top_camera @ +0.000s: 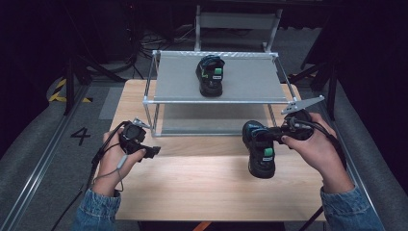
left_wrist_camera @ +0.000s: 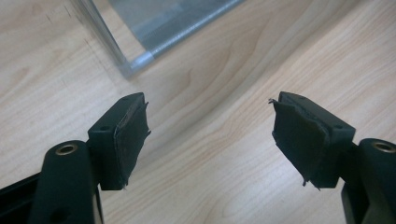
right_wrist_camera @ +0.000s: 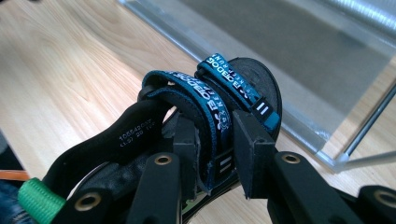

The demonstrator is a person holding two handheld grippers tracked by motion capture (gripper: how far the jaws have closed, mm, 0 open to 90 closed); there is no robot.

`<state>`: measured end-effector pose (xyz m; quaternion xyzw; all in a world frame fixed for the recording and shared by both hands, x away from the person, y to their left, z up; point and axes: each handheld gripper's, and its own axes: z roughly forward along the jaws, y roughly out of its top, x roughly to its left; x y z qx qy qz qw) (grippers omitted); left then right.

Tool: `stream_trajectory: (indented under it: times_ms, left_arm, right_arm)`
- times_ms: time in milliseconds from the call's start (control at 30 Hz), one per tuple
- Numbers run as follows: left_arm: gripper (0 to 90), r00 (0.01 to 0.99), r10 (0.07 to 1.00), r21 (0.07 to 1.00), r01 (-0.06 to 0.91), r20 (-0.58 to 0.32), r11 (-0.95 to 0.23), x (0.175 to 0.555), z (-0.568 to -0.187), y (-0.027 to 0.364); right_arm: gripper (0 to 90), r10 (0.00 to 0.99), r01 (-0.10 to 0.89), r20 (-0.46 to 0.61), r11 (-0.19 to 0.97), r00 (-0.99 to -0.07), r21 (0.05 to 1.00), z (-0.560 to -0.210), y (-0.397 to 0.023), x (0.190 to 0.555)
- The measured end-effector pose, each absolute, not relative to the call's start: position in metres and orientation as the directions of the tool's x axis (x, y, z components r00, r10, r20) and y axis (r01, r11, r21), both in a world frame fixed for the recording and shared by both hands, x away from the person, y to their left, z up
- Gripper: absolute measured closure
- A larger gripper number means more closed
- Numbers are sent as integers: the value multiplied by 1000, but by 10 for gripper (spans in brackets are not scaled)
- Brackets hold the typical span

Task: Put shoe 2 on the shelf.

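Keep the right gripper (right_wrist_camera: pixel 215 154) clamped on the blue straps of the sandal (top_camera: pixel 260 148) near the table's (top_camera: pixel 202 192) right edge, lift level toward the rack shelf's (top_camera: pixel 250 82) free right corner beside its mate (top_camera: pixel 210 74), left gripper (left_wrist_camera: pixel 210 135) wide open, empty.

The high view is dim around its edges: the room beyond the desk (top_camera: pixel 202 178) sinks into near black, while light from above brightens the wood and the grey rack (top_camera: pixel 216 77). The rack casts a soft shadow on the desk beneath it. The left gripper view is evenly lit and a shadow band crosses the wood. In the right gripper view the near sandal (right_wrist_camera: pixel 205 107) is sharp, the background blurred.
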<state>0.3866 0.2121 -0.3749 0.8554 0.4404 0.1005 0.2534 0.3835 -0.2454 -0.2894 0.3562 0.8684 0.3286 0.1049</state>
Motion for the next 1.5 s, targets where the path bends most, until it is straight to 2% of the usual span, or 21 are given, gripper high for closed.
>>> stream_trajectory:
  times_ms: [367, 767, 967, 1167, 1500]
  left_arm:
    - [217, 606, 795, 503, 699, -40, -508, 388, -375, 216]
    - [243, 572, 820, 449, 740, -29, -500, 382, -373, 219]
    - [242, 571, 821, 440, 741, -14, -507, 378, -376, 222]
    - [233, 583, 813, 470, 715, 7, -517, 372, -377, 227]
    - [234, 582, 813, 466, 716, 13, -520, 365, -381, 232]
  right_arm:
    - [724, 665, 525, 74, 511, -743, 681, -249, -239, 386]
    - [726, 651, 494, 66, 501, -756, 711, -211, -230, 404]
    - [726, 651, 485, 65, 490, -756, 724, -202, -223, 423]
    - [726, 663, 480, 59, 474, -746, 739, -195, -217, 446]
    - [726, 693, 496, 52, 459, -719, 737, -200, -210, 485]
